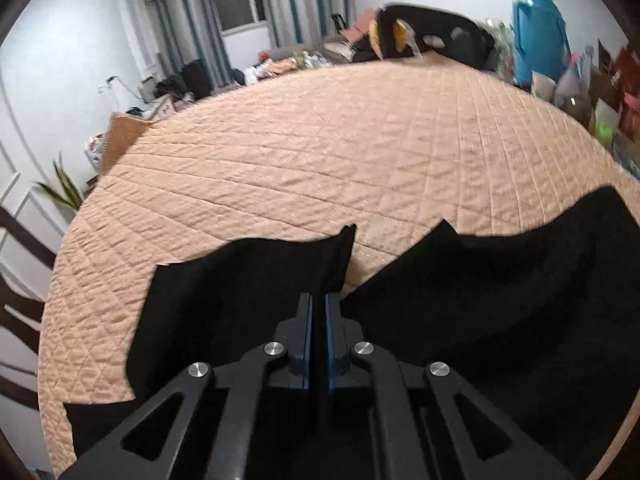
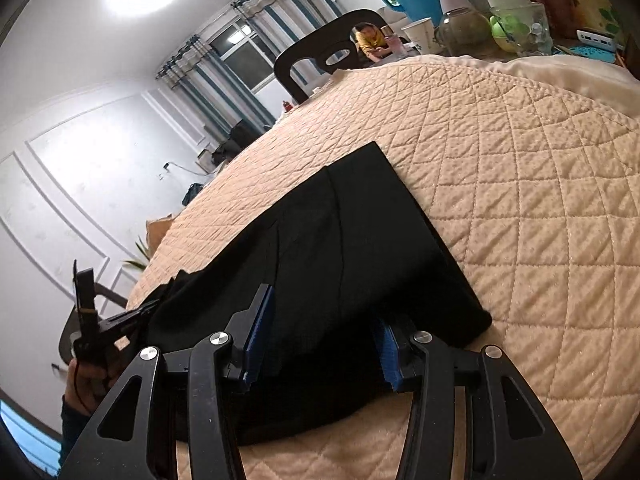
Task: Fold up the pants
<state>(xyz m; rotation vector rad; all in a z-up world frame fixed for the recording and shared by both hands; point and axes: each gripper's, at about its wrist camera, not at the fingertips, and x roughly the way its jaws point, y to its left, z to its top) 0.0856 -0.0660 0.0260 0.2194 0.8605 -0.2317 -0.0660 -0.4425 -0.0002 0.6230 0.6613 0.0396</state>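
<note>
Pants pinched in left gripper; right gripper straddles them, agape.

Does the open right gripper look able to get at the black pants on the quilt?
Probably yes: the right gripper is open, its fingers straddling the black pants on the peach quilted cover, nothing in between.
</note>
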